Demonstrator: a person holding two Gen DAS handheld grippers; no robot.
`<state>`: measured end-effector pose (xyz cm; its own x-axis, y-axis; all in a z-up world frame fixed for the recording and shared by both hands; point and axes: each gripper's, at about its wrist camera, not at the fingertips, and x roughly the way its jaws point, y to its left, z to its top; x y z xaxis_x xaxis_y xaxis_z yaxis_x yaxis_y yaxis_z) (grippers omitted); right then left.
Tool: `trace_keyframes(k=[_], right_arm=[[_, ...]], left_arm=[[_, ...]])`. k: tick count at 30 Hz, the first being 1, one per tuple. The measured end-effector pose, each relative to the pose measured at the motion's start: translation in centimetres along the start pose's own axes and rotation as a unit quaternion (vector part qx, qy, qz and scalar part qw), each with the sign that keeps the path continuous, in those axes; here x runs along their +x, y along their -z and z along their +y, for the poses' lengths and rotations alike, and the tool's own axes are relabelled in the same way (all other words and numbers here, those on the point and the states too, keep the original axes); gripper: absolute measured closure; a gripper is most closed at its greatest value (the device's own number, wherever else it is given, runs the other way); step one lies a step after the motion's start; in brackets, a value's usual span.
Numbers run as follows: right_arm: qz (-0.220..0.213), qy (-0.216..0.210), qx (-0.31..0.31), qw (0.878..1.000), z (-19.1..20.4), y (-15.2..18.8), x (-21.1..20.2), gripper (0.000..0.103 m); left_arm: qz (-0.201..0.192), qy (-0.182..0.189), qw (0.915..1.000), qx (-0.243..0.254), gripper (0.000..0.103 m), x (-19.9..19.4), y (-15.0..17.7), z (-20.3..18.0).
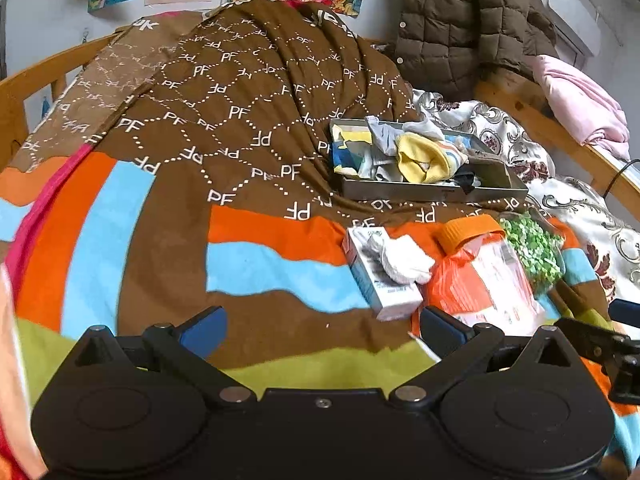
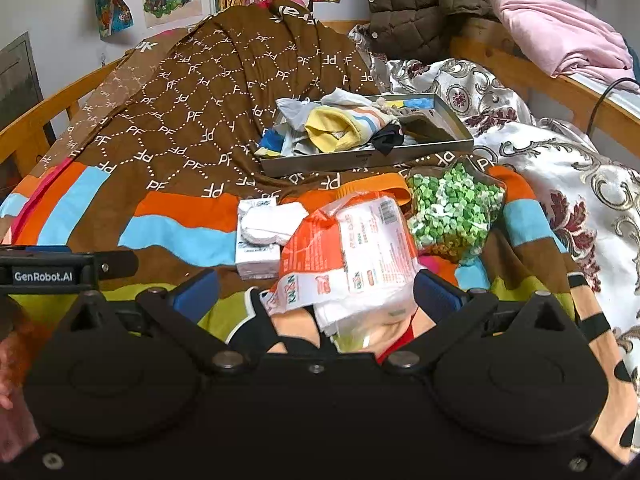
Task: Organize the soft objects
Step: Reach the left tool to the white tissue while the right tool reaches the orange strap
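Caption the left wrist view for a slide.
Open left gripper faces a white rolled sock on a small box, before a grey metal tray.

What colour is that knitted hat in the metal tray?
Yellow. The hat shows best in the left wrist view.

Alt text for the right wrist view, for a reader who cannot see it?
The open right gripper hovers low over a bed, its fingers either side of an orange-and-white plastic packet. Beyond lie a white sock on a small box, a jar of green stars, and a metal tray heaped with socks on a brown blanket.
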<state>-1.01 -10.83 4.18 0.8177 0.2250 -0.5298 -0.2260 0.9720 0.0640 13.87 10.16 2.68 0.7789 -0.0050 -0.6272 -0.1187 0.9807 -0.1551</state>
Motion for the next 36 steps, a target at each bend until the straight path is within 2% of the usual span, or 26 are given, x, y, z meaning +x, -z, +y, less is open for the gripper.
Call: trace_keyframes(k=[5, 9, 15, 19, 24, 28, 32, 36], right_arm=[[0.022, -0.007, -0.025, 0.999, -0.6, -1.2, 2.6, 0.001], [0.03, -0.001, -0.051, 0.998, -1.1, -2.1, 4.9, 0.001], [-0.02, 0.028, -0.104, 0.994, -1.6, -4.4, 8.3, 0.001], [-0.043, 0.047, -0.15, 0.987, -1.8, -5.4, 10.9, 0.001], [-0.064, 0.069, -0.247, 0.964, -1.1, -5.9, 14.1, 0.001], [-0.053, 0.058, -0.252, 0.965, -1.0, -6.5, 16.9, 0.001], [-0.05, 0.061, -0.269, 0.96, -0.3, -7.0, 19.2, 0.001], [-0.035, 0.065, -0.276, 0.958, 0.4, -7.3, 21.4, 0.007]], left_arm=[[-0.001, 0.021, 0.9997, -0.014, 0.001, 2.0, -0.6, 0.1], [-0.009, 0.058, 0.998, -0.025, 0.001, 3.8, -1.2, -0.2], [-0.018, 0.13, 0.9911, -0.025, 0.001, 7.0, -1.8, -0.8], [-0.018, 0.161, 0.9863, -0.03, 0.002, 9.0, -2.3, -1.0], [0.001, 0.186, 0.9809, -0.057, 0.009, 11.3, -2.8, -0.3], [0.018, 0.202, 0.9758, -0.081, 0.016, 12.6, -2.8, 0.3], [0.029, 0.217, 0.9705, -0.101, 0.024, 13.8, -3.0, 0.7], [0.04, 0.238, 0.963, -0.121, 0.027, 14.7, -3.0, 1.0]])
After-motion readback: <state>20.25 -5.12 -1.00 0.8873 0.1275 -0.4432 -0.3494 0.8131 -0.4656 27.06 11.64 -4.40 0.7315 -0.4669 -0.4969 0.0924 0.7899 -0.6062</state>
